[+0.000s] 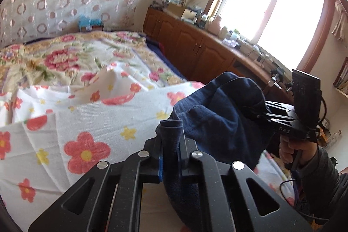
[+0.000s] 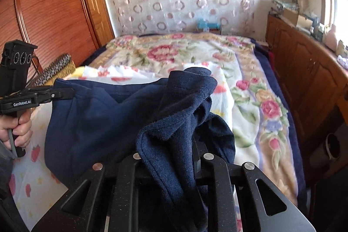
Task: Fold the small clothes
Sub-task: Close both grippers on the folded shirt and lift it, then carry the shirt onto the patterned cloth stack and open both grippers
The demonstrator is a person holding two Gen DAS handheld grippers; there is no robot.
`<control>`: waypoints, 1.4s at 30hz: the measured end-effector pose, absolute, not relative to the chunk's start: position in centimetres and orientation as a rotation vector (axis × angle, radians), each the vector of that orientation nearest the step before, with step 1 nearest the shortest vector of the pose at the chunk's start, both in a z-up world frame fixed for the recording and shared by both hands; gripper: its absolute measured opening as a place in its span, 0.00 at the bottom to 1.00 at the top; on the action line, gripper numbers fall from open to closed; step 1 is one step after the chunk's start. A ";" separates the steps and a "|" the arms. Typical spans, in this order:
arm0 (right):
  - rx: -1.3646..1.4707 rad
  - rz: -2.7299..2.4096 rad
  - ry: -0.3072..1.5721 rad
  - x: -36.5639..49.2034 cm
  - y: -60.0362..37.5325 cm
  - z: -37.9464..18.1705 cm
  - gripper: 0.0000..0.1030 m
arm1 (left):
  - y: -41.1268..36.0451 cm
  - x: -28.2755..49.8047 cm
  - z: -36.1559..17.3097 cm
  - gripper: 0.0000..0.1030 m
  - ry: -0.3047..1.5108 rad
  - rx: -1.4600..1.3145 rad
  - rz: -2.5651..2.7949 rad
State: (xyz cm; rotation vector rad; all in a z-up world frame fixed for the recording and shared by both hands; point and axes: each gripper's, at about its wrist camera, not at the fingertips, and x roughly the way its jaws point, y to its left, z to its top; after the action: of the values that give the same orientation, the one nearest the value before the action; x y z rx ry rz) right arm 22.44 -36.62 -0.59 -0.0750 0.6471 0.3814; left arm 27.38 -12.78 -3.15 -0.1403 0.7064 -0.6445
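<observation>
"DAS" printed white on right gripper (image 1: 250,110) body, seen from left wrist. "GenRobot.AI" on left gripper (image 2: 69,93) body, seen from right wrist. No other legible text.

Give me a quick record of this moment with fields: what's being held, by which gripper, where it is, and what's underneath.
item: navy garment, bunched, not yet folded flat
left gripper: shut on an edge of the garment
right gripper: shut on another part of the garment
position: garment held up between the two grippers, above the bed
underneath: white flower-print sheet lying over a floral blanket
nearby: wooden cabinets under the window; a brush at the bed's far side
</observation>
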 end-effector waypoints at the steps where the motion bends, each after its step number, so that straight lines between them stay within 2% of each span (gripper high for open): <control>1: -0.076 0.386 0.623 22.0 -36.4 0.0 0.19 | -12.4 27.0 -2.5 0.09 0.686 -0.136 -0.641; 11: -0.176 0.469 0.424 19.0 -30.4 5.1 0.18 | -3.7 20.7 4.3 0.09 0.479 -0.146 -0.525; 19: -0.308 0.667 0.316 20.0 -18.6 9.0 0.18 | 7.6 16.0 5.1 0.09 0.380 -0.199 -0.288; 27: -0.491 0.834 0.303 25.5 -3.4 10.1 0.18 | 16.3 14.0 0.0 0.09 0.370 -0.292 -0.050; 31: -0.655 0.875 0.271 29.5 4.5 8.8 0.18 | 19.7 14.4 -4.6 0.09 0.416 -0.383 0.047; 36: -0.715 0.948 0.341 35.4 12.4 6.2 0.19 | 21.6 14.2 -8.0 0.09 0.472 -0.415 0.100; 39: -0.690 0.947 0.418 39.1 15.2 5.4 0.25 | 21.6 14.3 -8.9 0.09 0.501 -0.405 0.115; 42: -0.599 0.885 0.455 41.4 15.1 6.3 0.37 | 21.5 14.3 -9.3 0.09 0.516 -0.406 0.114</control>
State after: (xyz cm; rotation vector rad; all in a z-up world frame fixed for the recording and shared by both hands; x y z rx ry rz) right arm 41.39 15.10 6.25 -0.5987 0.4547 0.8845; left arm 14.30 21.52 -9.30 -0.4058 0.5156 0.1145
